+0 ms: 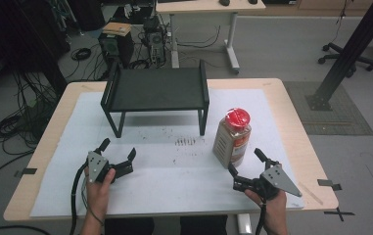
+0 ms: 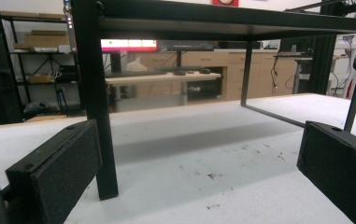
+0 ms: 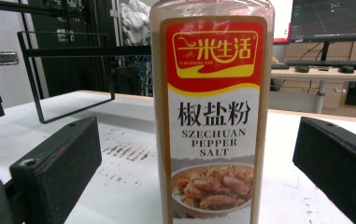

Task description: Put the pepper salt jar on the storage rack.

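Lower right of the high view: right gripper [image 1: 245, 163] wide open, holding nothing, just short of upright pepper salt bottle [image 1: 232, 137]. Lower left: left gripper [image 1: 119, 149] open, empty, facing black rack [image 1: 155, 89]. Best centred on bottle, squeezed below cap.

This is a lab or research workroom. A wooden tabletop [image 1: 47, 161] under a white sheet [image 1: 174, 186] stands on a grey floor strewn with loose cables [image 1: 17, 122] beside computer towers [image 1: 154, 39]. A second desk [image 1: 198, 7] stands behind, with an office chair base [image 1: 350, 61] and a black metal frame post [image 1: 345, 54] nearby. Storage shelves [image 2: 35, 70], wood cabinets [image 2: 203, 70] and a monitor showing a graph [image 3: 332, 18] line the walls.
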